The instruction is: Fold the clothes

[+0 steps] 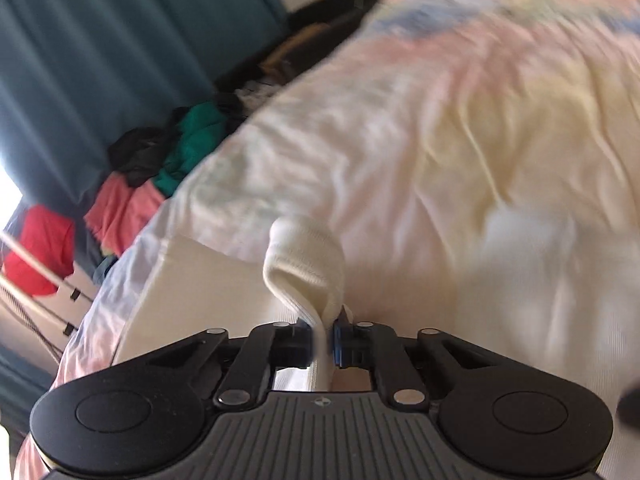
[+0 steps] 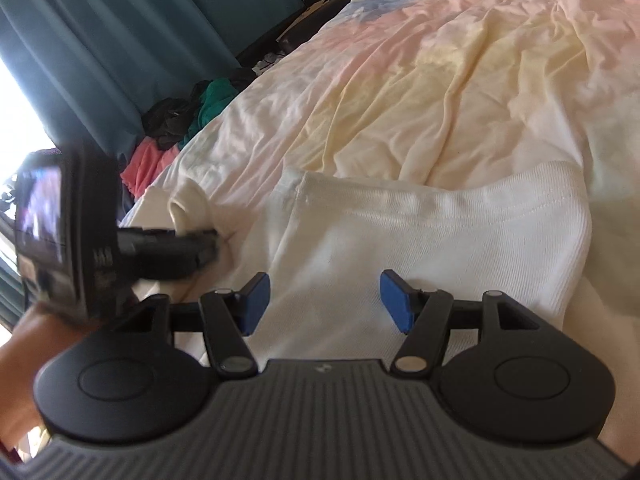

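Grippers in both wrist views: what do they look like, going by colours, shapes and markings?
Both are matte black. The right gripper has two angled linkage bars with silver rivets, round black discs either side, a grey ribbed plate bearing a small round emblem, and blue pads on its fingers. The left gripper is built the same and carries a boxy black camera with a lit screen.

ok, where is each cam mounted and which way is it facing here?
Left wrist: sits on the left claw, looking down along its fingers over the bed sheet; the claw is shut on a fold of the white garment.
Right wrist: sits on the right claw, open above the white garment; the left claw and a hand show at left.
Shared: garment, pastel sheet, teal curtain, clothes pile.
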The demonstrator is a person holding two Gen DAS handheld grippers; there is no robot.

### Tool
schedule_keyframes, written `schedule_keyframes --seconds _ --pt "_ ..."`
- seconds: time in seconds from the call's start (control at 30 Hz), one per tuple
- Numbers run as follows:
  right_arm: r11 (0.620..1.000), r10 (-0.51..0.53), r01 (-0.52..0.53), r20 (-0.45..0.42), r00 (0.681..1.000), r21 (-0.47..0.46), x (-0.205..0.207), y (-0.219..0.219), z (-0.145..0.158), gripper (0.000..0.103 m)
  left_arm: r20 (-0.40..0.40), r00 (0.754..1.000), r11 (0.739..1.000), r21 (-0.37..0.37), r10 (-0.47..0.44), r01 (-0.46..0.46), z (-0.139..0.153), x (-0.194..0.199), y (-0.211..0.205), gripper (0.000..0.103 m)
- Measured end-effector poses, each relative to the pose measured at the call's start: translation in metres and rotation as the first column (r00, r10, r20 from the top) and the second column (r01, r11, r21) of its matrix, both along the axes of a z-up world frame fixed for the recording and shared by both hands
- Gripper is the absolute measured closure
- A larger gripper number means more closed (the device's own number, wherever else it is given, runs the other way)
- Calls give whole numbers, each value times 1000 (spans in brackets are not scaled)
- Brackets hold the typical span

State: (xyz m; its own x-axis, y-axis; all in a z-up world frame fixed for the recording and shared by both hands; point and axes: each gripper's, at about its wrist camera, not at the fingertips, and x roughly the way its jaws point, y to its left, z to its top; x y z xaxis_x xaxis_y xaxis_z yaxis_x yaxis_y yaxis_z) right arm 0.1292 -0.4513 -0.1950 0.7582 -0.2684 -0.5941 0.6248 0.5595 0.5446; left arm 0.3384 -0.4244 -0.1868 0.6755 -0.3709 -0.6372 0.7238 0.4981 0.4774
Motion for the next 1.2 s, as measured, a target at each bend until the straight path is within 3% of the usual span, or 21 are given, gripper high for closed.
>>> schedule_keyframes --seconds 0.1,0.23,0.4,0.53,0.63,0.67,0.7,0.8,0.83,0.9,1.03,1.13,1.2 --pt "1000 -5 5 7 1000 10 -1 -2 0 40 37 999 998 -58 36 -34 15 6 -1 96" --pt "1000 -17 16 13 1000 16 0 -4 -2 40 30 994 986 -132 106 -101 41 15 -14 96" --pt "1000 -22 22 14 1000 13 1 -4 -2 40 -2 995 977 -189 99 -98 69 7 -49 96" --pt "1000 -29 29 12 1000 4 1 -5 -2 40 -10 997 988 -132 76 -77 61 -9 -89 95" --pt "1000 -28 28 11 1000 -6 0 -4 -3 40 -88 994 995 -70 63 -69 30 -9 -97 86" --pt "1000 -26 26 11 1000 -7 0 -5 -3 40 -114 992 997 -50 59 -65 19 -9 -100 76" --pt "1000 -25 25 13 1000 -9 0 -5 -3 40 -133 990 997 -56 44 -51 14 -11 -97 64" --pt "1000 -24 24 22 999 -10 -2 -8 -4 40 -153 988 992 -129 -9 -11 13 -23 -74 39" --pt "1000 -23 23 22 999 -12 -2 -8 -5 40 -165 986 987 -158 -7 -19 17 -27 -65 36" --pt "1000 -22 22 23 999 -17 -2 -7 -5 40 -189 982 975 -219 2 -44 31 -33 -42 29" --pt "998 -10 10 10 1000 -60 -1 -3 -2 40 -191 978 935 -325 80 -140 62 -58 27 26" --pt "996 -7 8 6 1000 -93 -2 1 2 39 -260 946 860 -417 196 -293 96 -83 110 24" --pt "993 -5 5 4 1000 -114 -3 4 5 38 -282 907 803 -430 314 -412 116 -106 173 23"
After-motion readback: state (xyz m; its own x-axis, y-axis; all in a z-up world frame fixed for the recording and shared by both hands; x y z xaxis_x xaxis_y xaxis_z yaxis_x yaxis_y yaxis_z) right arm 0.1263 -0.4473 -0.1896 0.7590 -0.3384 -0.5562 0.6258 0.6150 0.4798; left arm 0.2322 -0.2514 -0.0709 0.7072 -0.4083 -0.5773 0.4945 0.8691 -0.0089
